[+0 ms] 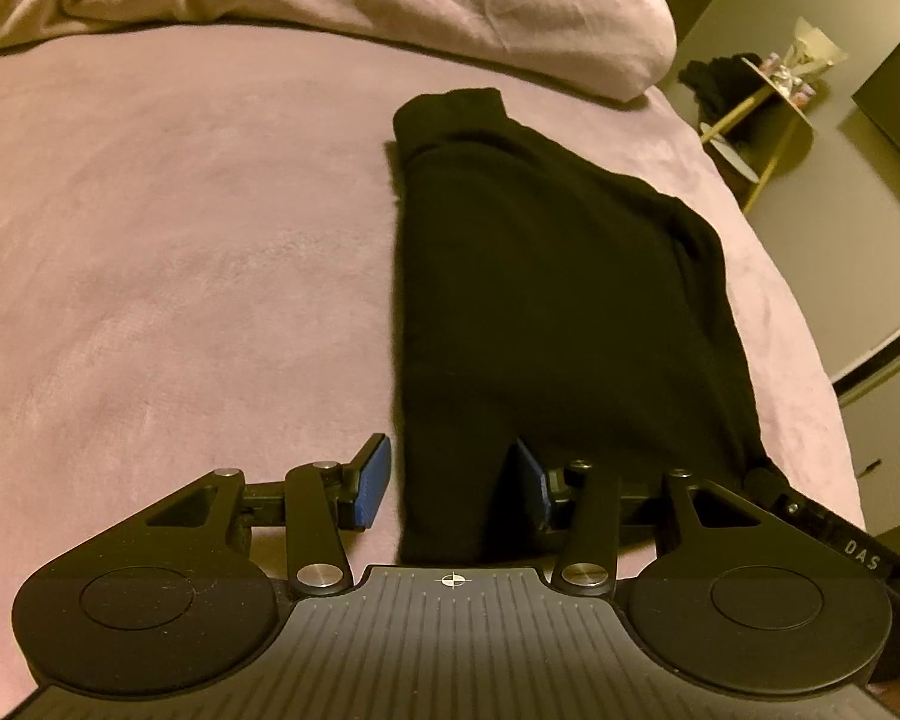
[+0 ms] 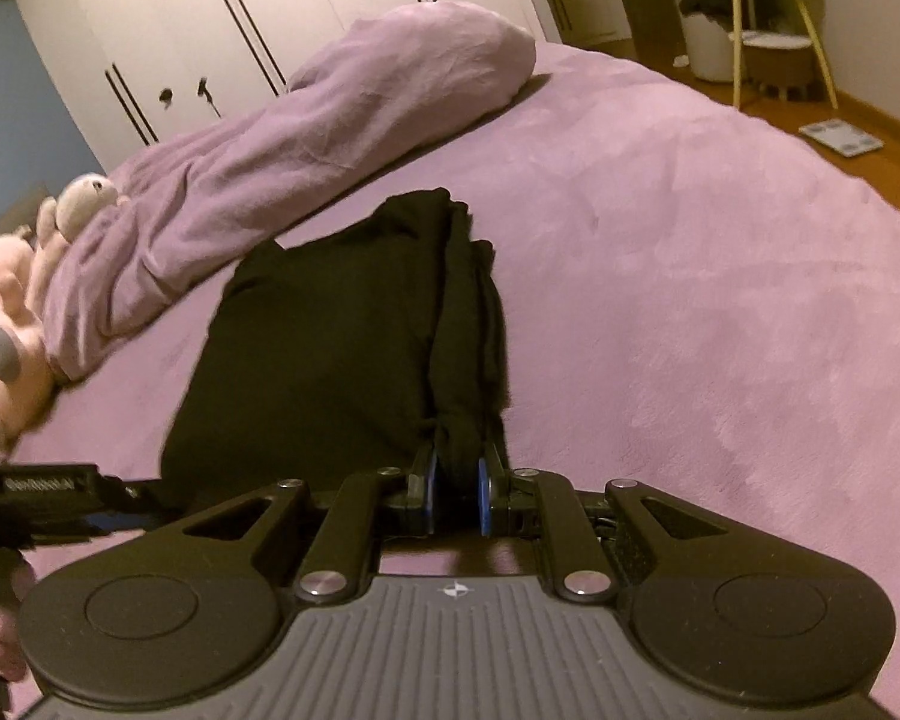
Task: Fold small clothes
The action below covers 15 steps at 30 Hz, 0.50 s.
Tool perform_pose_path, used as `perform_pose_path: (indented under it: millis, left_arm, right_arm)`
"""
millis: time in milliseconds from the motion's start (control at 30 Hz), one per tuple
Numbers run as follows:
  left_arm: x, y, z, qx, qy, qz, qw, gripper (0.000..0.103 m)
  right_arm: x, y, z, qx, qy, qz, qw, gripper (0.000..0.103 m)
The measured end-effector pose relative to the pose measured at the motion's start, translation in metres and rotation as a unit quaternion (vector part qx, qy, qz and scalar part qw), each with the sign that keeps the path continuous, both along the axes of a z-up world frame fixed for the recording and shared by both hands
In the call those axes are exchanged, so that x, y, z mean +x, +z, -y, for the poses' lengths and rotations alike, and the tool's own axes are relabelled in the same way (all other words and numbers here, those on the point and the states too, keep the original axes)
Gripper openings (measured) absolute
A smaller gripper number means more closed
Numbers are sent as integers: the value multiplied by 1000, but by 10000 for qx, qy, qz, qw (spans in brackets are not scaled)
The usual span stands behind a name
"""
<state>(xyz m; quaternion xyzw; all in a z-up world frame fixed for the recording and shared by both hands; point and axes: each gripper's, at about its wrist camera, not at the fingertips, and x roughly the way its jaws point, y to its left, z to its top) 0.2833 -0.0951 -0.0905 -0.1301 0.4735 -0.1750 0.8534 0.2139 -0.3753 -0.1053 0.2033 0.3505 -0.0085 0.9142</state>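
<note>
The black garment lies on the bed, already narrowed into a long strip. Its long axis runs straight away from me toward the pillow at the head of the bed, and the near end sits right at my fingers.

My right gripper has its fingers pinched together on a bunched ridge of fabric along the garment's right edge; the cloth rises into the pads and looks gathered tight there. My left gripper is at the near left corner with its fingers standing partly apart. A hanging fold of the black cloth sits between them, but I cannot tell that the pads press on it; the left pad stands clear of the cloth, over the pink cover.

So both hands are at the same near end, left on the left corner, right on the right edge, with the whole length of the piece stretching ahead. I judge the next fold would carry this near end forward over the far end, along that long axis. For that the left fingers would need to close first, or the corner may slip and the fold go crooked.

A soft toy lies off beside the pillow, well away from the garment.
</note>
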Motion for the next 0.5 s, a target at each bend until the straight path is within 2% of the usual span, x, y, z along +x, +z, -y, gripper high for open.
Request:
perform_pose_path:
  millis: [300, 367, 433, 500]
  left_arm:
    - [-1, -2, -4, 48, 50, -33, 10000, 52]
    - [-5, -1, -10, 110, 31, 24, 9999, 52]
    - [-10, 1, -20, 234, 36, 114, 9997, 53]
    - [-12, 3, -32, 259, 158, 131, 9995, 52]
  right_arm:
    - [2, -11, -4, -417, 86, -53, 9991, 13]
    - [0, -9, -2, -417, 75, 4, 9991, 17]
    - [-5, -2, 0, -530, -30, 3, 9986, 31]
    - [-13, 5, 6, -524, -105, 66, 9985, 33]
